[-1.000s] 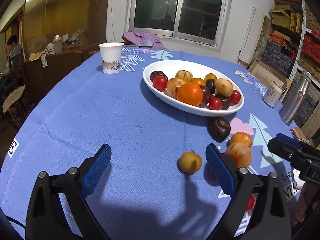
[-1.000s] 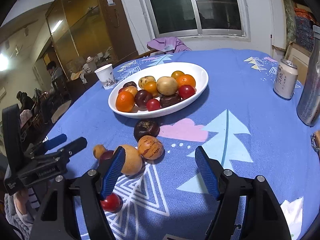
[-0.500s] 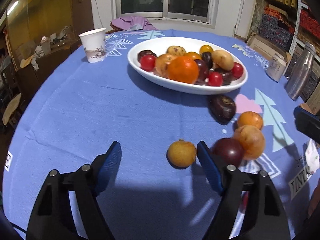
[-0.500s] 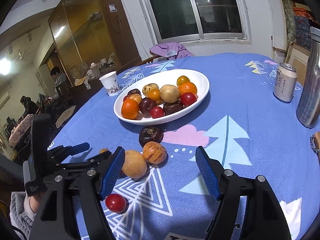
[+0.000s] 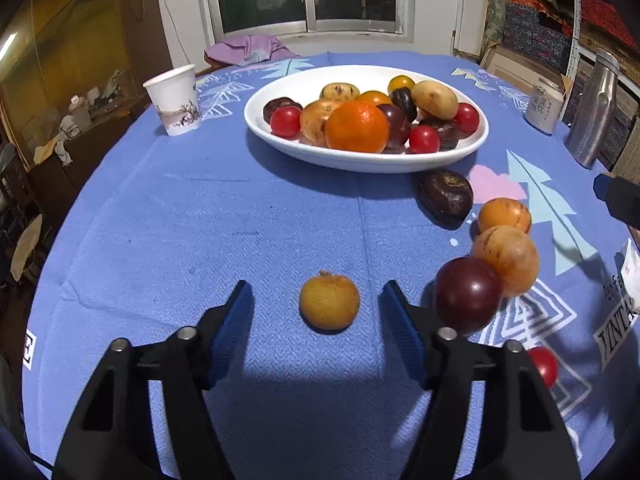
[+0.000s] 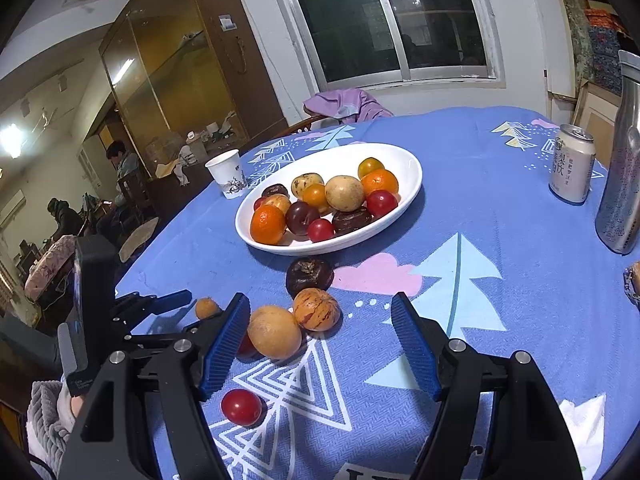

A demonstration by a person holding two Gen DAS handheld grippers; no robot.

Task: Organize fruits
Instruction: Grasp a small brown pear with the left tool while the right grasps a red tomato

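A small yellow-orange fruit (image 5: 329, 306) lies on the blue tablecloth between the blue pads of my left gripper (image 5: 318, 320). Its jaws are closing, with a gap still on both sides of the fruit. To the right lie a dark plum (image 5: 468, 294), a tan fruit (image 5: 506, 260), an orange striped fruit (image 5: 504, 216), a dark brown fruit (image 5: 444, 198) and a cherry tomato (image 5: 542, 366). Behind them, a white bowl (image 5: 360, 164) holds several fruits. My right gripper (image 6: 320, 344) hangs open over the cloth, near the tan fruit (image 6: 274, 332) and striped fruit (image 6: 316, 309), holding nothing.
A paper cup (image 5: 174, 100) stands left of the bowl. A drink can (image 6: 572, 168) and a steel bottle (image 6: 622, 160) stand at the right edge. White tissue (image 6: 580, 420) lies near right. Two people sit in the far left background.
The left gripper's jaws have narrowed a good deal, and it has shifted so the small yellow-orange fruit sits centred between the pads. The right gripper has held still.
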